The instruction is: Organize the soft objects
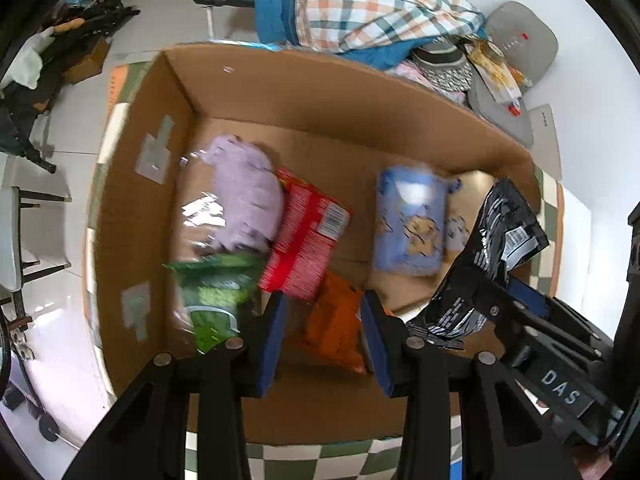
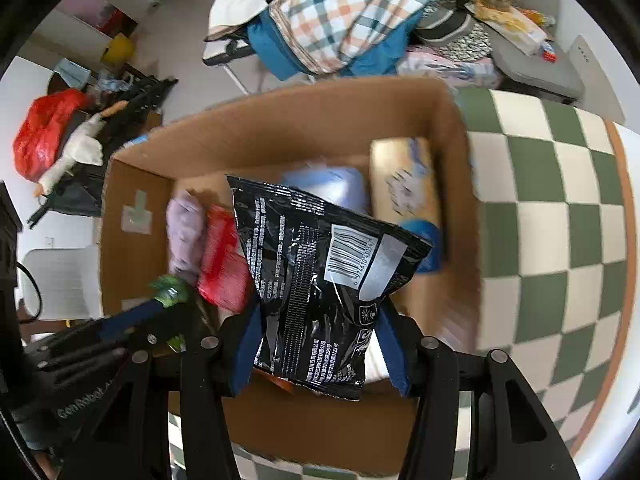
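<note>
In the left wrist view the cardboard box (image 1: 248, 92) fills the frame, its left wall (image 1: 132, 208) carrying taped patches and its near edge partly hidden behind the gripper's black frame. Against that left side a lilac soft bundle (image 1: 244, 196) in clear wrap lies blurred, with a green packet (image 1: 216, 292) below it whose print cannot be read. Next comes a red packet (image 1: 308, 236), tilted and touching the lilac bundle. The left gripper (image 1: 324, 332) hangs above the box floor with its blue pads (image 1: 276, 332) spread apart and nothing between them; an orange packet (image 1: 336, 324) lies underneath, seen through the gap. Farther right a blue tissue pack (image 1: 412, 224) rests near the back wall, with bare cardboard floor in front of it. At the right rim the black packet (image 1: 492, 248) is pinched low down by the right gripper (image 2: 320, 340), whose blue pads (image 2: 248, 344) press in on both sides of the bag; its lower end is cut off by the fingers. In the right wrist view the bag hangs over the box interior, covering much of the contents. Right of the box, the green-and-white chequered cloth (image 2: 560, 208) lies open to the table's curved edge.
</note>
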Demonstrator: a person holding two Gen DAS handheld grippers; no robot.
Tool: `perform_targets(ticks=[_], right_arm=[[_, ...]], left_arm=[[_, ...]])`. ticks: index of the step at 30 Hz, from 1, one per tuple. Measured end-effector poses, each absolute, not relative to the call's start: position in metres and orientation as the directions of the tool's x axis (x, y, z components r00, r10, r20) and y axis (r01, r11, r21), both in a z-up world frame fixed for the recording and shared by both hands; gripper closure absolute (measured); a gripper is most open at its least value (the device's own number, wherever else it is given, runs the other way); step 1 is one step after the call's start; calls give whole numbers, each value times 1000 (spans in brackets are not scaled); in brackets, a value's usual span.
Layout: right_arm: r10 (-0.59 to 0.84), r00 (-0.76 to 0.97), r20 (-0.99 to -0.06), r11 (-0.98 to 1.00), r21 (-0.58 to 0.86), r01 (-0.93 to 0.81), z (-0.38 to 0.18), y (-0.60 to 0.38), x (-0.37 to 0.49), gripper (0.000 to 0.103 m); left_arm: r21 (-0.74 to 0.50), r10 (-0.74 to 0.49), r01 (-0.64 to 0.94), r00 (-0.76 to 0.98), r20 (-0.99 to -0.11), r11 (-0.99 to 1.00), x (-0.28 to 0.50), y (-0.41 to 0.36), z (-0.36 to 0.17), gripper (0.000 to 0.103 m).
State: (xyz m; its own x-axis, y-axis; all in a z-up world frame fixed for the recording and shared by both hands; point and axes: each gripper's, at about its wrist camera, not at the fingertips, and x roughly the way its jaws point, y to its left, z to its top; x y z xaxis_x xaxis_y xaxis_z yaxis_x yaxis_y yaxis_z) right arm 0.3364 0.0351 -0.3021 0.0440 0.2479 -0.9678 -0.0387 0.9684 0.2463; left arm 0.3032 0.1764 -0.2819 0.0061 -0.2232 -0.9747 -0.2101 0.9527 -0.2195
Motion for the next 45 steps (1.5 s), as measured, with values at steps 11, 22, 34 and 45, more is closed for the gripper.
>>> perform_targets(ticks=[11, 22, 34, 45], right_arm=[[303, 41, -952, 950, 298, -93, -315, 88, 379, 47], [272, 132, -953, 961, 262, -84, -317, 108, 418, 28], [168, 182, -969, 983, 150, -109, -290, 82, 388, 0], [83, 200, -976, 995, 70, -71, -273, 51, 319, 0]], left_arm=[[-73, -62, -195, 63, -996, 978, 337, 217, -279, 40], [-39, -12, -230, 119, -993, 972, 362, 247, -285, 7], [-56, -11, -223, 198, -980, 973, 332, 235, -262, 0], [-36, 17, -181, 282, -959, 983, 282, 203, -238, 0]])
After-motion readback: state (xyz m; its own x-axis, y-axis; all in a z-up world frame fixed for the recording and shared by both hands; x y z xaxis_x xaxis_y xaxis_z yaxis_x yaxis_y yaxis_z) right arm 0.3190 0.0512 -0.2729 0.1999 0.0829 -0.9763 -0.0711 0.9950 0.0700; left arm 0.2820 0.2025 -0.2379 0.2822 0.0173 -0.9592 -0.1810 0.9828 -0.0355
